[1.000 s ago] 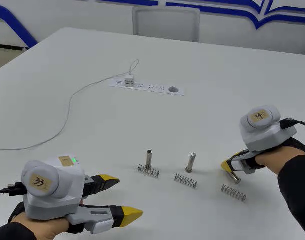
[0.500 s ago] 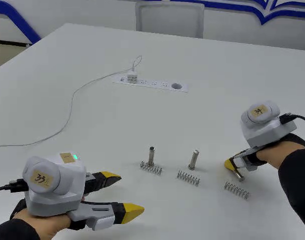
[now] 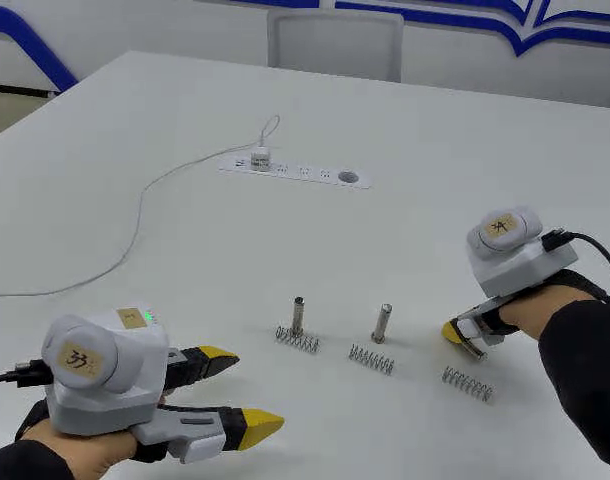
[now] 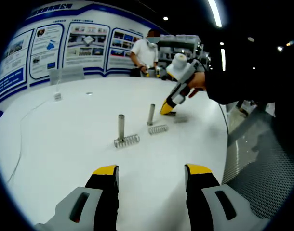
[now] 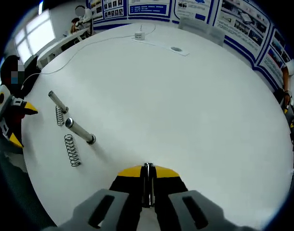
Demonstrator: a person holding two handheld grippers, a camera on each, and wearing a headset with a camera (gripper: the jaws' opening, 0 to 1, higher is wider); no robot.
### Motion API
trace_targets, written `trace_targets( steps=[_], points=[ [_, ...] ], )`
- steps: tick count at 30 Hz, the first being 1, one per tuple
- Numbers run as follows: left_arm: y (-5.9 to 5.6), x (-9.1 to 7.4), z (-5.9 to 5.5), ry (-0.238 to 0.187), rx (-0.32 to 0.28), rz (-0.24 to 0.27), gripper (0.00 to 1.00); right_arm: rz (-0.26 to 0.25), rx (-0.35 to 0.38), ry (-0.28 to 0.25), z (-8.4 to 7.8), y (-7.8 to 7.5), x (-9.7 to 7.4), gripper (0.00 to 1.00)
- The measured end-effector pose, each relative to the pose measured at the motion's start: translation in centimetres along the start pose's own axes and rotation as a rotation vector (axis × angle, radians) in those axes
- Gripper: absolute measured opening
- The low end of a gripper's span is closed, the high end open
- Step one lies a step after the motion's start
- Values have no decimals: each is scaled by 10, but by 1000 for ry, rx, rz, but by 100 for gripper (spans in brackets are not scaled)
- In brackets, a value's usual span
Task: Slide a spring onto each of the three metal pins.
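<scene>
- The right gripper [image 5: 147, 171] was clamped shut on one metal pin [image 5: 147, 188], held low over the white table [image 3: 185, 230], just beside the last spring [image 3: 467, 384].
- Two other pins [image 3: 298, 315] stood upright, each with a loose spring [image 3: 297, 341] lying at its foot. None was threaded, so the task looked barely begun.
- The next move likely called for lining up a spring's end with a pin's tip.
- The left gripper [image 3: 243, 392] hovered with its jaws wide and empty.
- The table's edge ran near the springs. A power strip [image 3: 295, 172] and its cable [image 3: 135, 230] lay well apart.
</scene>
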State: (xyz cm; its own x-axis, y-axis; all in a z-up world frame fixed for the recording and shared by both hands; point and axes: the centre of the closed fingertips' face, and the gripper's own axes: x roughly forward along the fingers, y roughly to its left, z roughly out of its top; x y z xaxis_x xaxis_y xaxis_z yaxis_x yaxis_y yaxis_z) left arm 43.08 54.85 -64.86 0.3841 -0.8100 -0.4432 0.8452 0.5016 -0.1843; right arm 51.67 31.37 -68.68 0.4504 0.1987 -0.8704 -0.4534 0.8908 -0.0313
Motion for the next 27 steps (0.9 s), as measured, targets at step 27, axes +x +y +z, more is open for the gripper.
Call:
trace_targets(
  steps=[27],
  points=[
    [1,-2,7,-15,16,5,55,-26,53,-183,6,0,-47,9]
  ],
)
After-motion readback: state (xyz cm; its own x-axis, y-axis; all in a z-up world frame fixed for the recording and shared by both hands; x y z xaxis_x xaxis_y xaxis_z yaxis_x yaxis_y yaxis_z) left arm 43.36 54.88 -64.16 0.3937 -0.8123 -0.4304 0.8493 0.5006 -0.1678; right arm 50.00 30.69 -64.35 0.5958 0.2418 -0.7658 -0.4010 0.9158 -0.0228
